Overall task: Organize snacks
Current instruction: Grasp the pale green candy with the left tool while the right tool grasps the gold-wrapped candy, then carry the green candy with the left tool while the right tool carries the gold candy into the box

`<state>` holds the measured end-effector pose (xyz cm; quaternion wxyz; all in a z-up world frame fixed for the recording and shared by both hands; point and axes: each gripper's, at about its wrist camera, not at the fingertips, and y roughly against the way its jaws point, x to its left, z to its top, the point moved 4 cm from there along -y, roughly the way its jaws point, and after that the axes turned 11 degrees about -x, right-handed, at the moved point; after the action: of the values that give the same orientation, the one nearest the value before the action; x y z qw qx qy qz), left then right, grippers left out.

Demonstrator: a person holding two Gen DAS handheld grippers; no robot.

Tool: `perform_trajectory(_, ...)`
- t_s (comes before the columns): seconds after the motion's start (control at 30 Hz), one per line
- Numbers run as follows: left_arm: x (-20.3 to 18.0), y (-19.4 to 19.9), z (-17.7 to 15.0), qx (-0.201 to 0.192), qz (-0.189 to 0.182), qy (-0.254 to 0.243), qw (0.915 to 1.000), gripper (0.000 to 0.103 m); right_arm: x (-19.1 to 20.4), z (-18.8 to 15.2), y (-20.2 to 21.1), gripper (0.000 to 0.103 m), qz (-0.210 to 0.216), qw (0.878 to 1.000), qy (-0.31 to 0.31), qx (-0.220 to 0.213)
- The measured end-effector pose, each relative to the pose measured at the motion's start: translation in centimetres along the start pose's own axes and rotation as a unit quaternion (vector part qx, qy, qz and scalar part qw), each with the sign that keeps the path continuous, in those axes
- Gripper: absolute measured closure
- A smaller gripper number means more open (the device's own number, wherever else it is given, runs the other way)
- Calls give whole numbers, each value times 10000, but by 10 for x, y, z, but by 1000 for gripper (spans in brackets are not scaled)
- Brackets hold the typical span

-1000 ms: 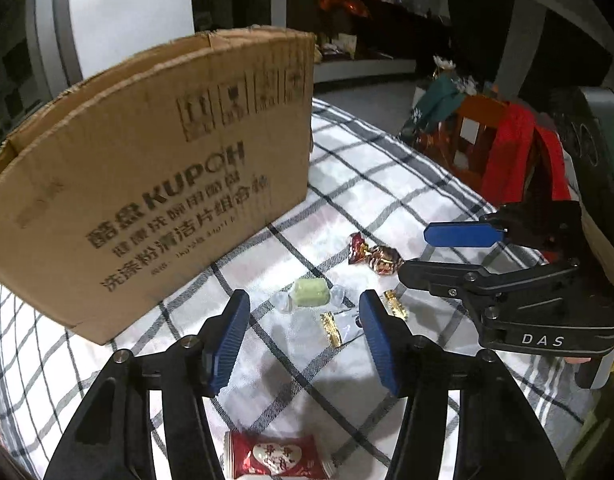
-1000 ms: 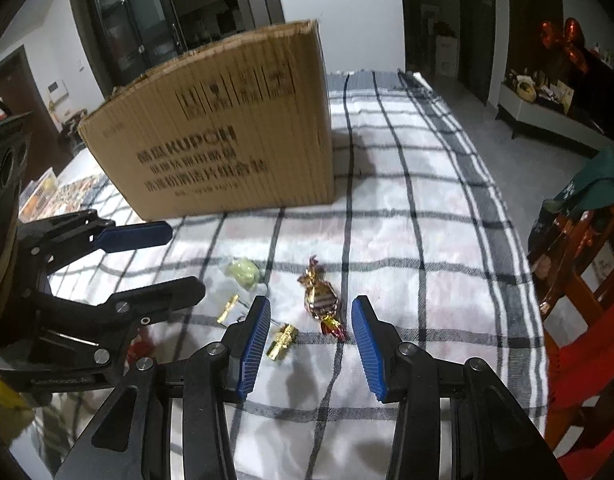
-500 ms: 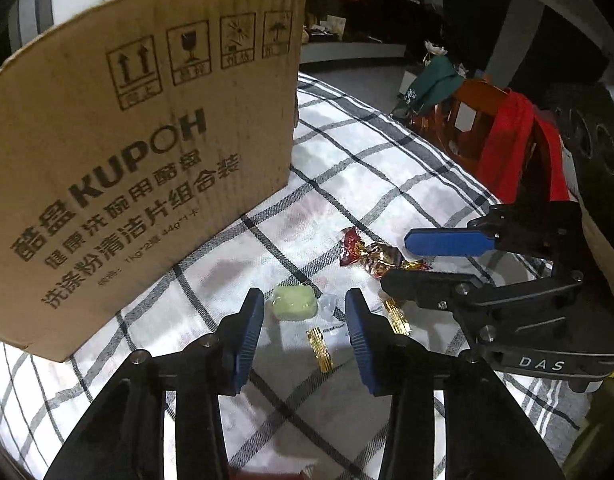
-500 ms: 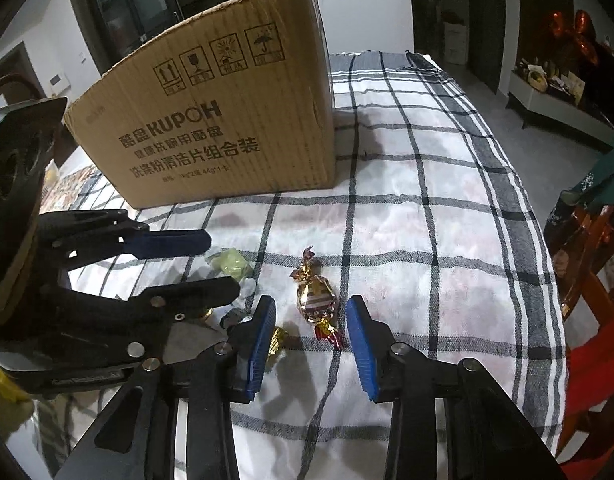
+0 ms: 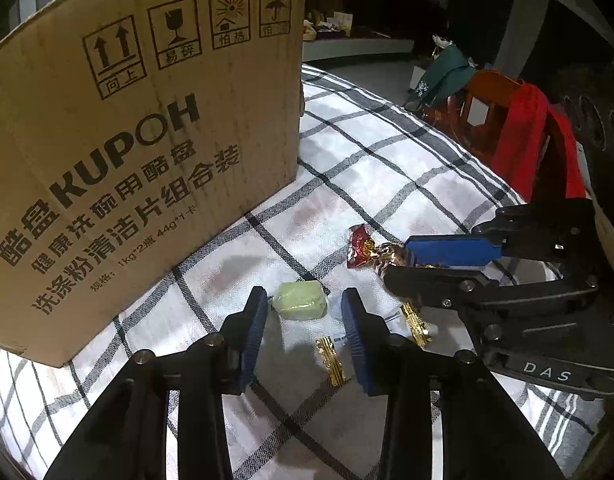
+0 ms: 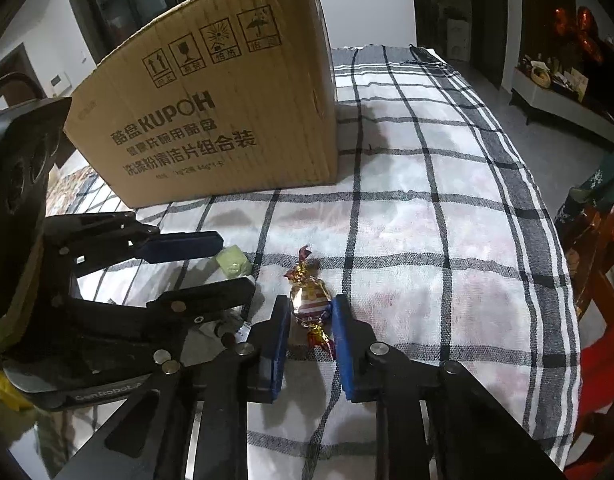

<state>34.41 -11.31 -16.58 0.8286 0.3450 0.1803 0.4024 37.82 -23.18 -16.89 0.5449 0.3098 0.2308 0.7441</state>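
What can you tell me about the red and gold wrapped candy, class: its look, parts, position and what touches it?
The red and gold wrapped candy is a plump sweet in shiny foil with red and pale stripes, twisted into a frilly tail at each end. It lies on the checked tablecloth in front of the cardboard box, lengthwise between the blue jaws of the right gripper, which have just been closing and now press its sides.
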Motion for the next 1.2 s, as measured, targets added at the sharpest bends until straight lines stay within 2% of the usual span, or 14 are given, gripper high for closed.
perform_trajectory(0.2,1,-2,1,-49,122,77,9999,71,-1,2,3,81,-5,9999,-101,-82)
perform_trajectory(0.53,5,20,2,-299,263,240,9989,73,8,11,19,81,31,9994,-40,-332)
perform_trajectory(0.73,5,43,5,-515,320,389,9974,73,14,17,32,81,104,9986,-57,-507)
perform_trajectory(1.2,7,111,29,-1287,476,679,9882,73,36,47,75,81,295,9936,29,-1089)
